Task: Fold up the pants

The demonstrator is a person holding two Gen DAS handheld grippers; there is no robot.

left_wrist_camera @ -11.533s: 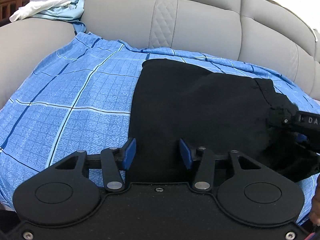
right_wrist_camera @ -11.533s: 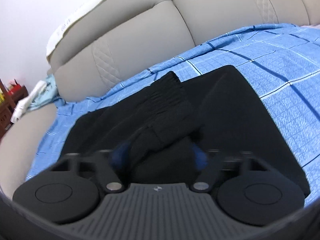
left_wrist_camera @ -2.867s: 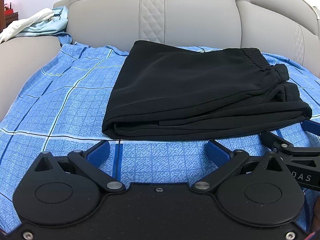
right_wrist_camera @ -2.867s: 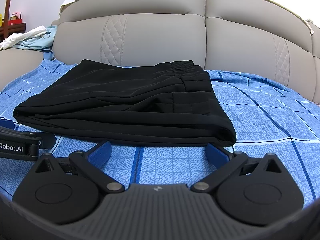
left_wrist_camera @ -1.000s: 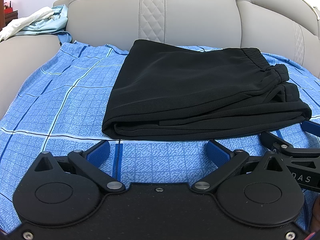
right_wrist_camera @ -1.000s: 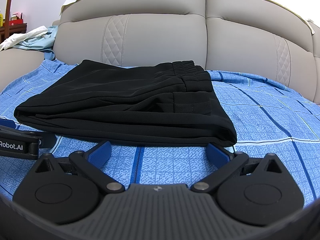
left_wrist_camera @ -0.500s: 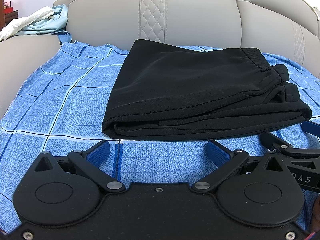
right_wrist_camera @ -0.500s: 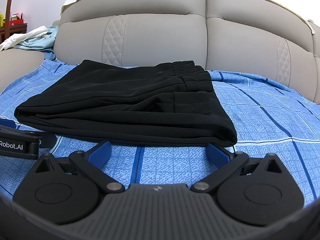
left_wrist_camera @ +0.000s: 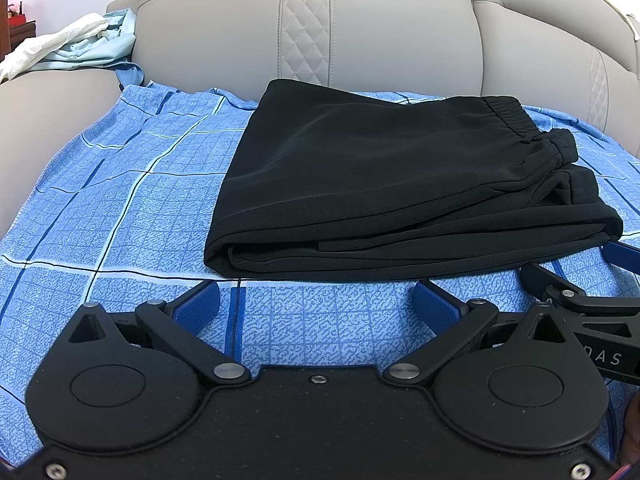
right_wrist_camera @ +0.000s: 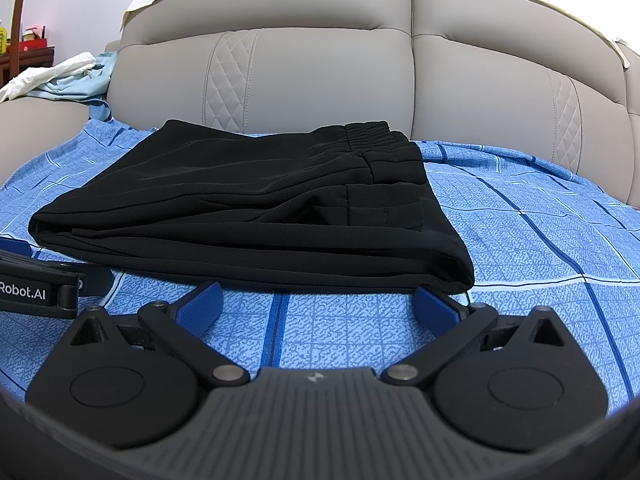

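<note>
The black pants [left_wrist_camera: 392,184] lie folded in a flat stack on the blue checked sheet [left_wrist_camera: 120,216], with the elastic waistband at the far right. They also show in the right wrist view [right_wrist_camera: 256,208]. My left gripper [left_wrist_camera: 316,304] is open and empty, just in front of the stack's near left edge. My right gripper [right_wrist_camera: 316,304] is open and empty, just in front of the stack's near right edge. Each gripper shows at the side of the other's view: the right one [left_wrist_camera: 580,304] and the left one [right_wrist_camera: 40,284].
The grey sofa backrest [left_wrist_camera: 360,28] rises right behind the pants. A white and pale blue heap of cloth [left_wrist_camera: 72,48] lies on the left armrest. A wooden shelf with small items [right_wrist_camera: 24,48] stands at the far left.
11.5 s ago both grippers were over the pants, the right one on a raised fold. Since 2.9 s ago the stack lies flat and both grippers rest open and still.
</note>
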